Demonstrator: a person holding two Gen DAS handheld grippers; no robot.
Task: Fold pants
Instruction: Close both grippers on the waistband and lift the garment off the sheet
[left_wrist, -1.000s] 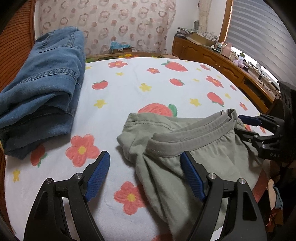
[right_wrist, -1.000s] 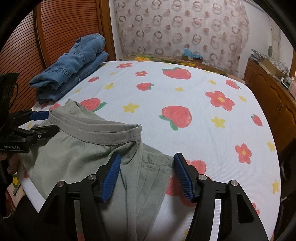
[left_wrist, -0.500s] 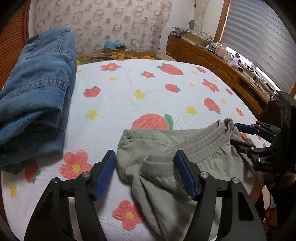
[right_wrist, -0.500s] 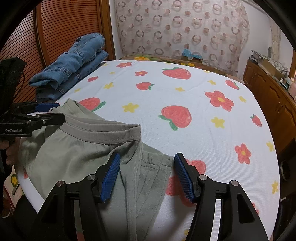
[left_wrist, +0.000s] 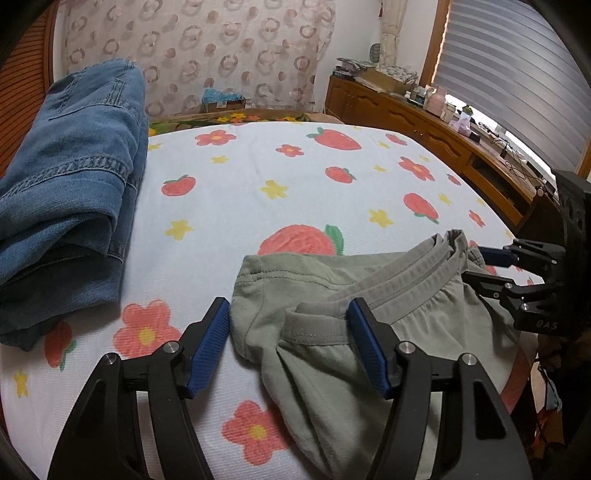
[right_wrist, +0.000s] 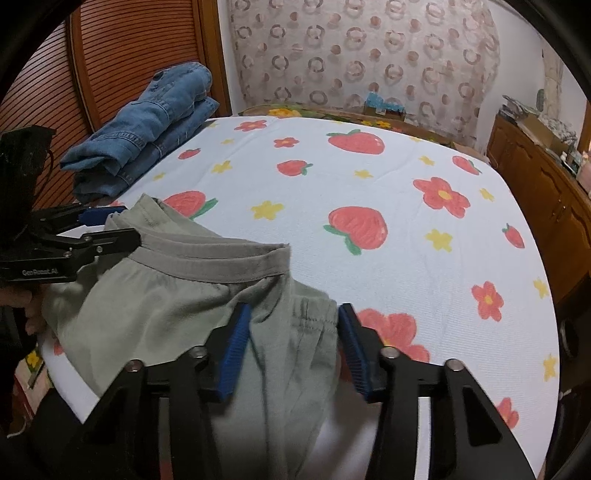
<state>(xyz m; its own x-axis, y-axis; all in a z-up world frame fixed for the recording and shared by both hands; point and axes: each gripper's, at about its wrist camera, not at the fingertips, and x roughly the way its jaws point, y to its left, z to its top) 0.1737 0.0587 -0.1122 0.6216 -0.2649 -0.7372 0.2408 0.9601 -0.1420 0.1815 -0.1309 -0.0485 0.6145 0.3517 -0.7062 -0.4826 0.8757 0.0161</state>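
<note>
Olive-green pants (left_wrist: 332, 295) (right_wrist: 177, 295) lie crumpled at the near edge of the bed, waistband toward the middle. In the left wrist view my left gripper (left_wrist: 288, 317) straddles one end of the waistband; its blue pads sit at the cloth's sides without visibly squeezing it. From the right wrist view the left gripper (right_wrist: 127, 223) shows at the far left of the pants. My right gripper (right_wrist: 293, 317) has the other end of the pants between its pads, and its jaws are closing on the cloth. The right gripper (left_wrist: 474, 264) also appears at the right edge.
Folded blue jeans (left_wrist: 74, 177) (right_wrist: 147, 129) sit at the left of the bed. The sheet (left_wrist: 295, 184) (right_wrist: 369, 258) has strawberries and flowers. A wooden cabinet (left_wrist: 424, 122) runs along the right, a slatted wooden door (right_wrist: 129, 55) stands at the left. A hand (right_wrist: 33, 310) holds the left gripper.
The left gripper's jaws narrowed and shifted over the waistband end, so its left pad now meets the cloth's edge. The right gripper's jaws have drawn closer around the cloth.
</note>
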